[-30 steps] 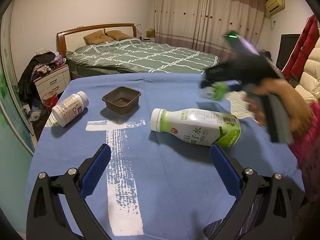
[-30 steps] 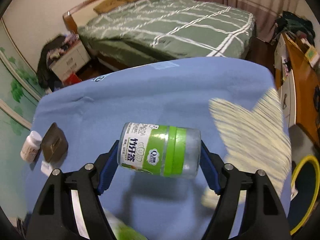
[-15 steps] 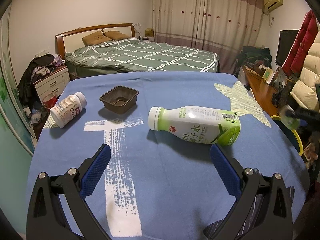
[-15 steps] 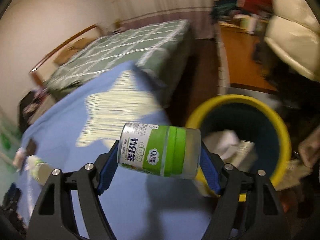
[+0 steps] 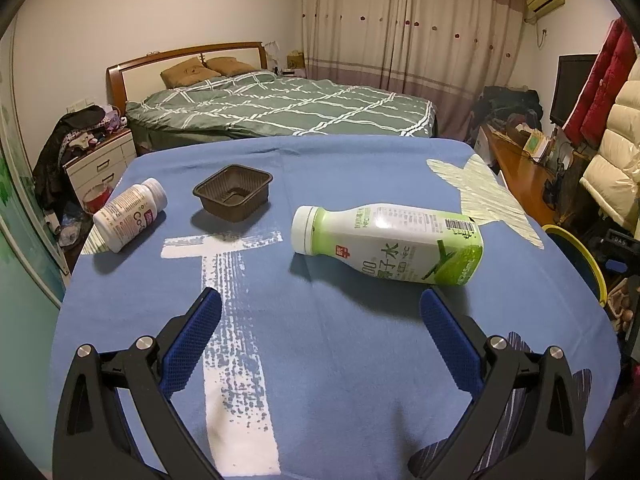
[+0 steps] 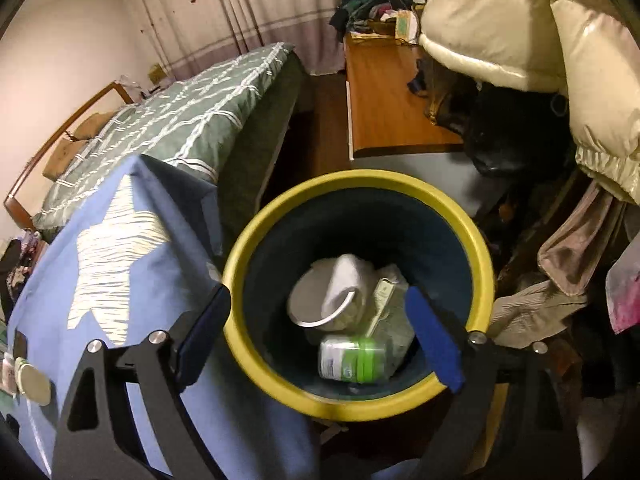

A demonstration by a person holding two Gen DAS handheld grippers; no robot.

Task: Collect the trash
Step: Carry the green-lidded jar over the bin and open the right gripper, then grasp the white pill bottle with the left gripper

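On the blue-covered surface (image 5: 320, 360) lie a white pill bottle (image 5: 130, 214), a brown plastic tray (image 5: 233, 197) and a green-and-white drink bottle (image 5: 388, 244) on its side; the left claw (image 5: 318, 344) hangs wide open and empty. The right claw (image 6: 318, 336), jaws opening and empty, hovers above the yellow-rimmed bin (image 6: 256, 240), where the green-banded jar (image 6: 354, 360) lies among other rubbish.

A home bedroom: made bed (image 5: 280, 108), curtains (image 5: 408, 20) (probably a window behind).
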